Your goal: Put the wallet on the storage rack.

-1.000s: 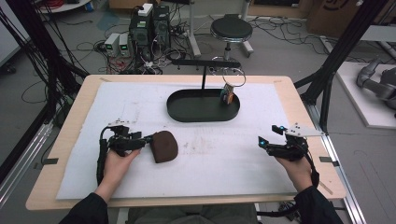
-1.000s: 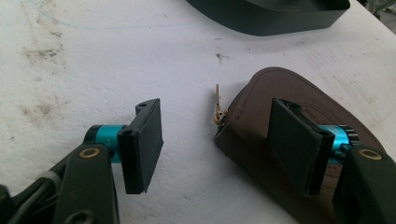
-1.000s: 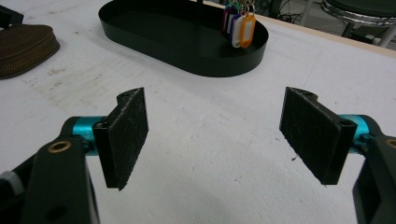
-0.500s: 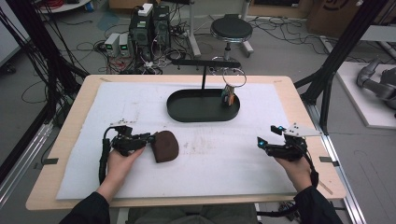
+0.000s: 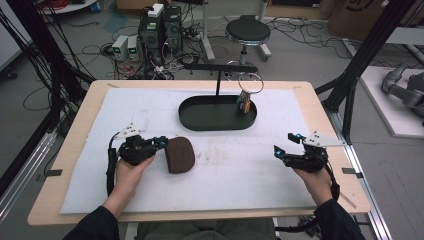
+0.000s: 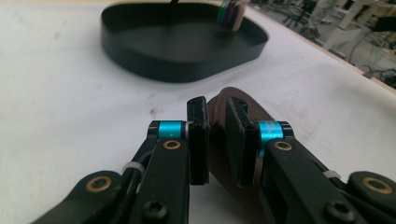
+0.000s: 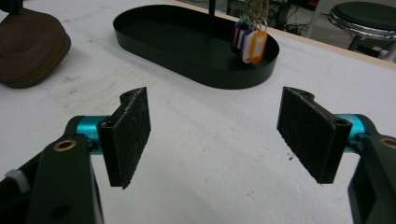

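the left gripper [image 6: 216, 140] has just been closing and now pinches the brown pouch [image 5: 179, 154] by its edge on the white table [image 5: 100, 120], ready for lifting (probably toward the black tray [image 5: 210, 121]); the right gripper [image 7: 224, 140] waits wide open, holding nothing.

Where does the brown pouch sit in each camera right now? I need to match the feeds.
High view: brown pouch left of centre on the white mat, at the left gripper.
Left gripper view: bottom centre, its edge pinched between the jaws.
Right gripper view: top left corner, lying on the mat.
Shared landmark: the black oval tray, beyond the pouch.
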The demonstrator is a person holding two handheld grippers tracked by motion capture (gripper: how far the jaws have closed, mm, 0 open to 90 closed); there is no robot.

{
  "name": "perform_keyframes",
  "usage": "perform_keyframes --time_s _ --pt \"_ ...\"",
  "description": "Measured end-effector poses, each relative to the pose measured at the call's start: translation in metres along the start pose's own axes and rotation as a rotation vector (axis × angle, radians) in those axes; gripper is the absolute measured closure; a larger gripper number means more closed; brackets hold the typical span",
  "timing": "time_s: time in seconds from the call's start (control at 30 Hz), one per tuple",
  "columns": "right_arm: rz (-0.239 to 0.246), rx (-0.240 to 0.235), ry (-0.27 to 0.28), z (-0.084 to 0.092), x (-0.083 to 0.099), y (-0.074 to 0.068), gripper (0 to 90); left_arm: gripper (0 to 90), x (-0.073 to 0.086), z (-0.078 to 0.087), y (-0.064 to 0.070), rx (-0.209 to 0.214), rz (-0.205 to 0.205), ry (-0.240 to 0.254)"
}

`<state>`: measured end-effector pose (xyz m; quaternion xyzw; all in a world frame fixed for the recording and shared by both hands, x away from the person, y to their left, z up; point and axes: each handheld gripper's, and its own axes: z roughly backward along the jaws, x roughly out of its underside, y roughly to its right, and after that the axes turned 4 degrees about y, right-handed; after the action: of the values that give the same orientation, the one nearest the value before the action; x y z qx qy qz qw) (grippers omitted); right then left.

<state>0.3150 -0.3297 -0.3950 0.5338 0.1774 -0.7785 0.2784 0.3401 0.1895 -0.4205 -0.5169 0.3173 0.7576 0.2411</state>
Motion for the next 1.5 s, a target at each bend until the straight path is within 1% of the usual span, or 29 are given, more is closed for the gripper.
perform_keyframes --time_s 0.03,0.1,0.23,0.33,0.43,0.47,0.5,0.57,0.63,0.77,0.9,1.03,1.2,1.27,1.33,1.4,1.43,1.5 --pt "0.002 -0.006 0.007 -0.001 -0.001 -0.001 26.4 80.4 -0.003 0.000 0.004 0.006 -0.026 0.007" --pt "0.012 -0.017 0.011 -0.002 -0.005 -0.005 26.5 80.9 -0.007 -0.001 0.011 0.034 -0.078 0.024" --pt "0.030 -0.052 0.024 -0.007 -0.013 -0.013 26.5 81.4 -0.013 -0.003 0.023 0.083 -0.154 0.033" --pt "0.044 -0.085 0.034 -0.011 -0.020 -0.019 26.6 81.6 -0.017 -0.004 0.029 0.119 -0.195 0.045" --pt "0.052 -0.123 0.045 -0.014 -0.026 -0.024 26.5 81.7 -0.020 -0.004 0.034 0.165 -0.219 0.067" --pt "0.047 -0.143 0.046 -0.016 -0.027 -0.026 26.5 81.8 -0.021 -0.004 0.036 0.180 -0.229 0.070" --pt "0.053 -0.165 0.047 -0.017 -0.029 -0.028 26.5 81.8 -0.022 -0.004 0.038 0.192 -0.239 0.075" --pt "0.065 -0.196 0.050 -0.020 -0.033 -0.032 26.5 81.8 -0.023 -0.005 0.041 0.215 -0.253 0.077" --pt "0.066 -0.239 0.045 -0.023 -0.036 -0.038 26.5 81.8 -0.024 -0.007 0.046 0.242 -0.268 0.079" --pt "0.094 -0.299 0.041 -0.031 -0.042 -0.050 26.5 81.8 -0.026 -0.013 0.055 0.282 -0.300 0.081" --pt "0.118 -0.356 0.022 -0.040 -0.046 -0.061 26.5 81.8 -0.028 -0.019 0.065 0.327 -0.323 0.085" --pt "0.125 -0.411 0.000 -0.049 -0.049 -0.068 26.5 81.9 -0.029 -0.025 0.076 0.360 -0.349 0.081" --pt "0.105 -0.484 -0.029 -0.059 -0.051 -0.075 26.9 81.9 -0.031 -0.032 0.087 0.414 -0.365 0.083" --pt "0.095 -0.524 -0.038 -0.063 -0.052 -0.077 28.3 81.9 -0.031 -0.035 0.091 0.436 -0.367 0.088" --pt "0.086 -0.559 -0.048 -0.067 -0.052 -0.079 28.3 81.9 -0.031 -0.037 0.096 0.457 -0.378 0.088" --pt "0.077 -0.591 -0.059 -0.071 -0.052 -0.081 28.4 81.9 -0.031 -0.039 0.100 0.474 -0.388 0.085" --pt "0.077 -0.609 -0.064 -0.072 -0.052 -0.082 28.6 81.8 -0.031 -0.040 0.102 0.480 -0.386 0.088" --pt "0.070 -0.640 -0.088 -0.074 -0.051 -0.085 28.8 81.9 -0.031 -0.043 0.105 0.497 -0.396 0.086"
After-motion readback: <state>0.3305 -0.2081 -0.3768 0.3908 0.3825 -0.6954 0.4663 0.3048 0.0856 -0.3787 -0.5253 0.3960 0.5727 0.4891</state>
